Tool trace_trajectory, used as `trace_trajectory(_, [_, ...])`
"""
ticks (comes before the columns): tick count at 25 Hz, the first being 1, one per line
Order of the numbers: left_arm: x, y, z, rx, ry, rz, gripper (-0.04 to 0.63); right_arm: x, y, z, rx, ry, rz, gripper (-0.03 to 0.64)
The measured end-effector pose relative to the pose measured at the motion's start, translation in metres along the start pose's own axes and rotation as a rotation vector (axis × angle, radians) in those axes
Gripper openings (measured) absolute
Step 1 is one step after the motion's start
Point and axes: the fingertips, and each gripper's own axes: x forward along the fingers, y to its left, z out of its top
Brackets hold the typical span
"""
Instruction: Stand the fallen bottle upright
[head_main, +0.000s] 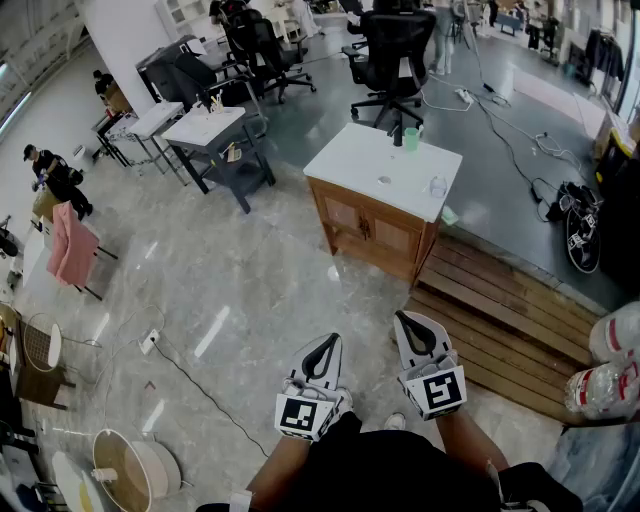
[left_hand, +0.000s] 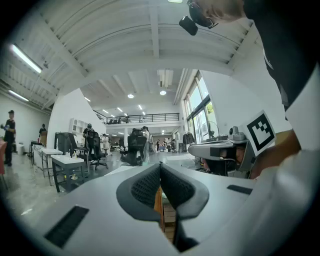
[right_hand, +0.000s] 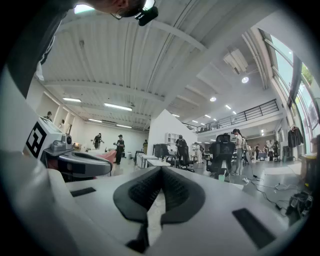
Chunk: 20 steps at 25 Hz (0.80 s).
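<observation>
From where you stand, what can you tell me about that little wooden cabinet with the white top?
The wooden cabinet stands upright on the glossy floor, beside a slatted wooden platform. Its brown front has two panelled doors under a flat white top. A green cup sits near the top's far edge and a small clear object, too small to identify, near its right edge.
</observation>
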Motion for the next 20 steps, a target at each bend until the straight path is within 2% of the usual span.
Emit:
trace_trajectory(3, [-0.012,0.003,0.008,0.001,-0.002,-0.003,0.017,-0.006,0.012,-0.003,-0.017,0.065,0.007,0.011])
trace_trajectory(6, [-0.021,0.008,0.011,0.001,0.004,-0.022,0.017,-0.007,0.02,0.001,-0.027,0.081,-0.003,0.011])
trace_trajectory(14, [-0.035,0.05,0.021,0.018,-0.001,-0.022,0.017,0.008,0.042,0.005,-0.026,0.081,-0.009,0.012])
trace_trajectory(20, [-0.03,0.064,0.013,0.0,0.001,-0.025,0.017,0.026,0.049,0.012,-0.012,0.03,0.006,0.015])
